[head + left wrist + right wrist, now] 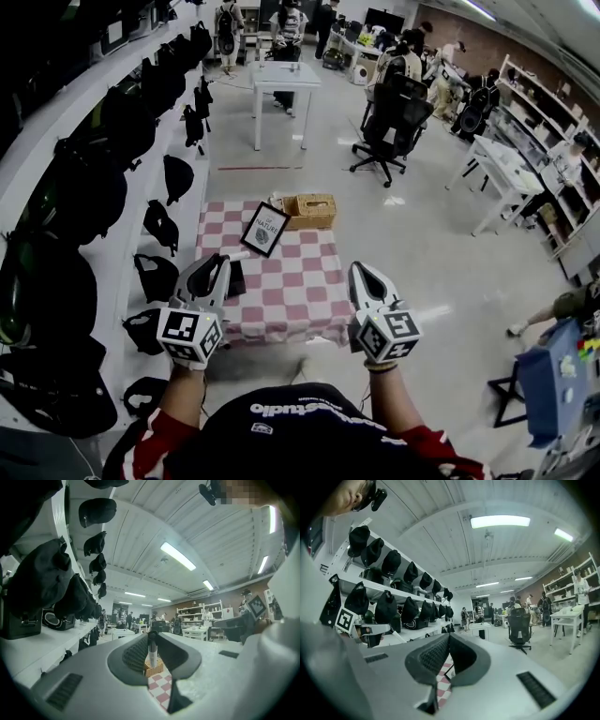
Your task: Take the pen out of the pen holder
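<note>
- Gripping a pen upright in the left gripper, jaws half closed on it just under its dark cap, white barrel hanging free below.
- Holding that gripper level at the near left corner of a table spread with a pink-and-white checked cloth.
- Carrying the right gripper level at the near right corner, jaw tips pressed together with nothing between them.
- Showing a framed sign and a wicker basket at the far edge, and a small black object just beside the left gripper, too small to make out.
- Lining the left wall, shelves of black bags.
</note>
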A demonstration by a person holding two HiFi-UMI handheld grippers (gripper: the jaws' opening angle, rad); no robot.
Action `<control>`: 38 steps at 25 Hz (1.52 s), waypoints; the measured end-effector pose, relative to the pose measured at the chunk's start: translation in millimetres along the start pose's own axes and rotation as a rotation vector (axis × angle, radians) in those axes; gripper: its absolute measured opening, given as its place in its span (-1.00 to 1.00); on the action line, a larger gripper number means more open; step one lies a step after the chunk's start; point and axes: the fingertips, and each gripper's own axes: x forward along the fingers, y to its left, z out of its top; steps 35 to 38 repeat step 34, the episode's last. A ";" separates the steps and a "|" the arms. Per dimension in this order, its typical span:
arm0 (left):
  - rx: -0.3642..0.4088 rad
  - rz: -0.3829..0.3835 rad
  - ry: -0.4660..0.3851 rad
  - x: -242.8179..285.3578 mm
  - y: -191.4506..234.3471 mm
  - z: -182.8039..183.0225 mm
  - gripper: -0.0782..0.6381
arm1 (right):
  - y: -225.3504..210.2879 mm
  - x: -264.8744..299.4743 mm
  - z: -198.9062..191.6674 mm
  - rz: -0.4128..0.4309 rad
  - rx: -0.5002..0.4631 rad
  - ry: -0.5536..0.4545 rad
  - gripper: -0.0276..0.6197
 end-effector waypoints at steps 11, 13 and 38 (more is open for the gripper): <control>-0.023 -0.019 -0.011 -3.0 -3.1 0.3 -0.59 | -3.7 -17.6 -2.8 -0.035 -0.016 0.003 -0.91; -0.023 -0.020 -0.008 -4.7 -3.3 -0.2 -0.59 | -1.7 -16.8 -3.4 -0.031 -0.016 0.004 -0.91; -0.067 -0.008 0.017 -10.2 6.3 -16.1 -0.59 | 11.0 -6.6 -24.1 0.010 0.003 0.047 -0.91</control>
